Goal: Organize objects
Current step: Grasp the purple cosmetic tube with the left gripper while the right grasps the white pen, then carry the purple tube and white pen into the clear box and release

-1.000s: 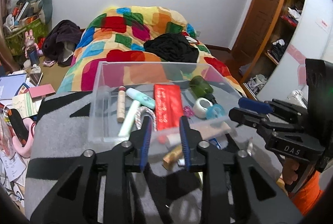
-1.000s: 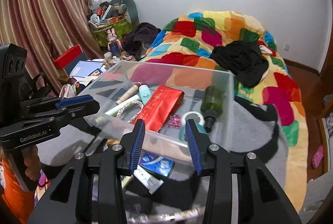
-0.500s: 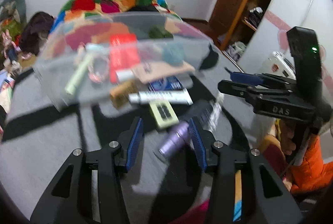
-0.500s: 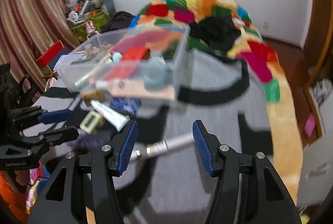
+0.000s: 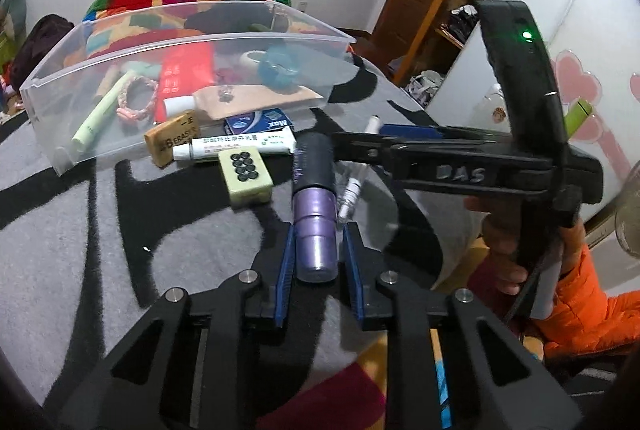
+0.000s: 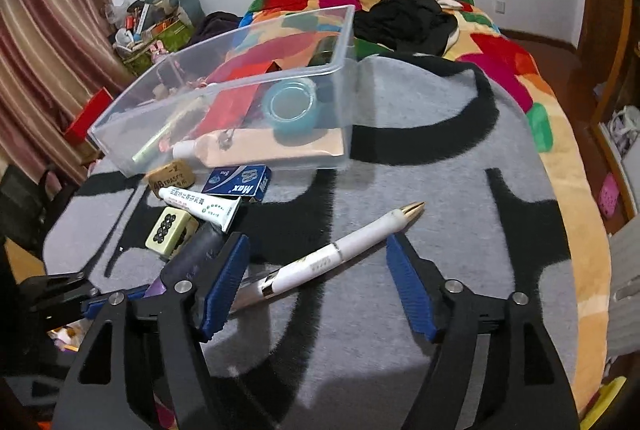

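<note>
- Right wrist view: clear bin (image 6: 340,42) on the grey blanket (image 6: 420,310) already holds a red pouch, tape roll and tubes.
- Still outside: eraser, ointment tube, staple box, tile.
- Left gripper (image 5: 318,262), fingers just narrowed, clasps the purple tube (image 5: 314,226).
- Right gripper (image 6: 316,286), fingers just widening, straddles the white pen (image 6: 340,254).

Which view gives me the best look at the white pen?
Right wrist view: the white pen lies nearly full length on the blanket between open jaws. Left wrist view shows only bits of it behind the right gripper.
</note>
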The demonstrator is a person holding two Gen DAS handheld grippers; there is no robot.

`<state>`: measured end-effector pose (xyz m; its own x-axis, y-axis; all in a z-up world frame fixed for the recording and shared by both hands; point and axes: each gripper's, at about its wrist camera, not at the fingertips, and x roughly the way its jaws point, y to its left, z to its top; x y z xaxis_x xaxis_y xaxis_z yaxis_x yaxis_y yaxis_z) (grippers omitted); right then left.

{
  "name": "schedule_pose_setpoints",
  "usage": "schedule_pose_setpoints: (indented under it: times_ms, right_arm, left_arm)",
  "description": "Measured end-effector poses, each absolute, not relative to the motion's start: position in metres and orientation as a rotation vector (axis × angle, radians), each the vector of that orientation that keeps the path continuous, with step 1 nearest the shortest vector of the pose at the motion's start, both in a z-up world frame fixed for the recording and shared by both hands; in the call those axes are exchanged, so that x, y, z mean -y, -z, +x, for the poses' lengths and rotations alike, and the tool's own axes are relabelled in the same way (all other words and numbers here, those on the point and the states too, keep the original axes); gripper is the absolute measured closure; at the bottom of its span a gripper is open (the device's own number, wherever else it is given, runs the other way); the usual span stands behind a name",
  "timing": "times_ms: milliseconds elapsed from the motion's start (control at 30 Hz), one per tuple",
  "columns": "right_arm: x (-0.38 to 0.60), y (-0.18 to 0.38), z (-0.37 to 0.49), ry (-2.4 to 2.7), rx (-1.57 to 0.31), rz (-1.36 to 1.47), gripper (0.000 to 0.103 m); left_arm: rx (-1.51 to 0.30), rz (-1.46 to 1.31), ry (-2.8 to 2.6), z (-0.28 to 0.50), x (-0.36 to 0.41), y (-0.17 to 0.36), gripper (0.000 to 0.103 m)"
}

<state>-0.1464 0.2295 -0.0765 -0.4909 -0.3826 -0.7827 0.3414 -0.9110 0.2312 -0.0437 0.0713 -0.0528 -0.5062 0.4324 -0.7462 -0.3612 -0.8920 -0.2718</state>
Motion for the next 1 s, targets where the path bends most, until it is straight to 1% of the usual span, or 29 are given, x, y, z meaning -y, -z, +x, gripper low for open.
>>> schedule_pose_setpoints:
  times_ms: [33, 100, 167, 200, 267, 300, 333, 367, 433, 500, 667, 700, 733, 800, 1000]
  right_arm:
    - [-0.227, 0.077, -0.145, 2.410, 0.025, 1.266, 0.034]
    - [-0.224, 0.078, -0.141, 2.430, -0.034, 1.248, 0.039]
    - [-0.226, 0.078, -0.138, 2.447, -0.072, 1.233, 0.052]
    - [-0.227, 0.078, -0.137, 2.450, -0.086, 1.226, 0.054]
    - [-0.234, 0.077, -0.135, 2.442, -0.086, 1.221, 0.065]
    - [-0.238, 0.077, -0.133, 2.440, -0.087, 1.222, 0.069]
    - [-0.241, 0.077, -0.132, 2.444, -0.095, 1.227, 0.078]
    - [-0.243, 0.077, -0.131, 2.450, -0.109, 1.229, 0.085]
    - [-0.249, 0.077, -0.126, 2.455, -0.130, 1.220, 0.090]
    - [-0.254, 0.077, -0.122, 2.455, -0.128, 1.215, 0.092]
    - [-0.261, 0.075, -0.114, 2.460, -0.110, 1.195, 0.093]
    - [-0.262, 0.074, -0.113, 2.460, -0.105, 1.189, 0.093]
    - [-0.263, 0.073, -0.112, 2.462, -0.100, 1.180, 0.093]
    - [-0.264, 0.068, -0.109, 2.469, -0.093, 1.159, 0.093]
    - [-0.268, 0.050, -0.102, 2.502, -0.067, 1.085, 0.093]
  left_arm:
    - [0.106, -1.217, -2.387, -0.043, -0.072, 0.053, 0.079]
    - [0.113, -1.225, -2.386, -0.044, -0.070, 0.053, 0.079]
    - [0.125, -1.234, -2.390, -0.047, -0.068, 0.053, 0.079]
    - [0.128, -1.239, -2.390, -0.049, -0.068, 0.052, 0.079]
    - [0.138, -1.249, -2.386, -0.052, -0.069, 0.052, 0.079]
    - [0.138, -1.253, -2.386, -0.054, -0.070, 0.052, 0.078]
    - [0.136, -1.258, -2.384, -0.057, -0.073, 0.052, 0.078]
    - [0.134, -1.261, -2.383, -0.058, -0.075, 0.052, 0.077]
    - [0.124, -1.265, -2.385, -0.062, -0.080, 0.053, 0.073]
    - [0.111, -1.269, -2.395, -0.066, -0.086, 0.053, 0.071]
    - [0.093, -1.266, -2.412, -0.076, -0.097, 0.055, 0.070]
    - [0.079, -1.263, -2.422, -0.076, -0.099, 0.055, 0.071]
    - [0.067, -1.255, -2.434, -0.076, -0.101, 0.056, 0.075]
    - [0.056, -1.249, -2.446, -0.076, -0.102, 0.056, 0.078]
    - [0.104, -1.221, -2.455, -0.071, -0.095, 0.049, 0.078]
